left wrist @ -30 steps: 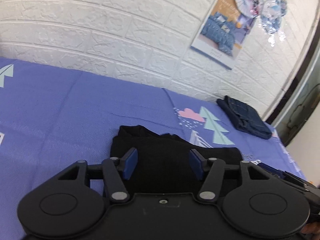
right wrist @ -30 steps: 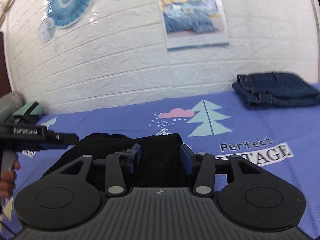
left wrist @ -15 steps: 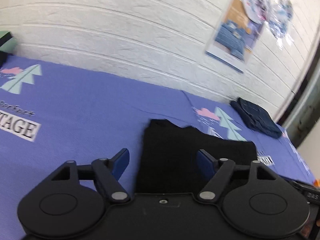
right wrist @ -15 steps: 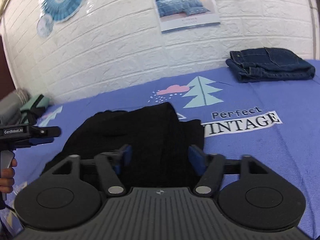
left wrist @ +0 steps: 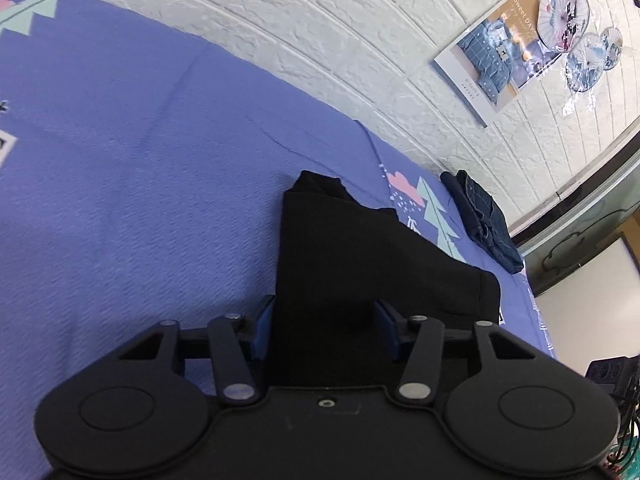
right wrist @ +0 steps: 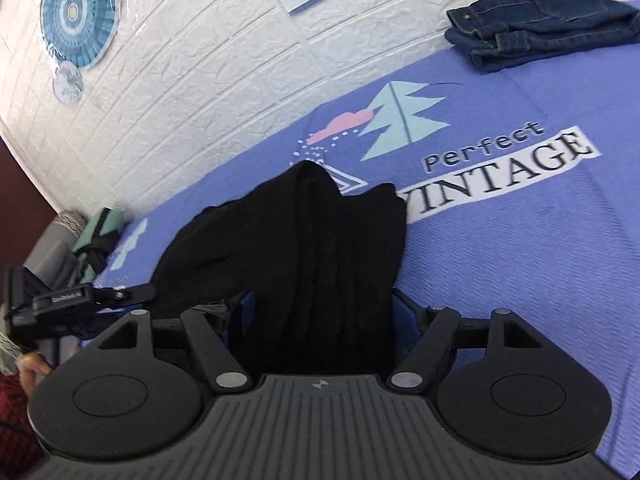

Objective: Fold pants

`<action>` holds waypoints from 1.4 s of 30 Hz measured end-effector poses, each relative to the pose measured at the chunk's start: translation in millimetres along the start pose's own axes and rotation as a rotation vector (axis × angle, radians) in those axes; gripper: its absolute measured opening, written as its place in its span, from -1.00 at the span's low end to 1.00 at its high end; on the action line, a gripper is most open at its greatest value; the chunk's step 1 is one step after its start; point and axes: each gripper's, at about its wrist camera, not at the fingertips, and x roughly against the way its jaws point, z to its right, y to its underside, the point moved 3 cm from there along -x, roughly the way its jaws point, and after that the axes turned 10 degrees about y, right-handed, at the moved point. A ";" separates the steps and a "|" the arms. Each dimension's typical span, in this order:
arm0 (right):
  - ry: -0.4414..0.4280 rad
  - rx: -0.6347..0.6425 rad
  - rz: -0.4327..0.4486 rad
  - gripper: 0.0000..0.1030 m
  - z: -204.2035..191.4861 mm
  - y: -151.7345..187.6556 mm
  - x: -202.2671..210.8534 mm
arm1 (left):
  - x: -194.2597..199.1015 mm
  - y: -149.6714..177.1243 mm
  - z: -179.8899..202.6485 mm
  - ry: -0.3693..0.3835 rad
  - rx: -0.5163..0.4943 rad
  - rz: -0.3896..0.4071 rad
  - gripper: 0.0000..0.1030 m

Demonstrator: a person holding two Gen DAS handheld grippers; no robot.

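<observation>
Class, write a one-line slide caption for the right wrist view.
Open right tool straddles black pants on the blue sheet; folded jeans lie by the wall.

I see a white embossed brick wall (left wrist: 320,52) behind a bed covered in a purple sheet (left wrist: 120,168) (printed with trees, a pink cloud and "Perfect VINTAGE"). A bedding poster (left wrist: 490,46) and blue paper fans (right wrist: 78,12) hang on the wall.

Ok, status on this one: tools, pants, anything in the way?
Left tool open, astride black pants. Right tool open, same. Pants folded on blue bedsheet. Folded jeans well apart, nothing in the way.
</observation>
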 end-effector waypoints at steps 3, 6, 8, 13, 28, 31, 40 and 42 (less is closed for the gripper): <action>-0.004 -0.010 0.029 1.00 -5.6 -0.5 -10.7 | -12.2 -4.6 0.2 0.018 0.010 0.006 -0.66; 0.032 0.000 0.045 0.72 -14.3 -1.2 -17.8 | -19.5 -7.4 6.6 -0.013 0.008 0.007 -0.69; 0.031 -0.011 0.039 0.20 -20.0 -3.9 -15.9 | -22.0 -8.0 16.5 -0.080 -0.020 0.005 -1.00; 0.002 0.029 0.120 -0.15 -29.6 -22.1 10.4 | -13.9 -10.7 61.8 -0.088 -0.167 0.062 -1.00; 0.056 0.056 0.370 -0.19 72.6 -158.7 81.6 | -136.6 -71.5 230.8 0.101 -0.336 0.117 -1.00; 0.098 0.070 0.394 -0.19 103.1 -194.9 83.6 | -186.6 -90.7 255.1 0.131 -0.321 0.118 -1.00; 0.185 0.101 0.392 -0.18 189.7 -282.8 49.0 | -321.0 -129.1 287.8 0.174 -0.301 0.113 -1.00; 0.192 0.107 0.387 -0.18 204.1 -292.1 36.6 | -345.6 -133.1 283.1 0.162 -0.290 0.107 -1.00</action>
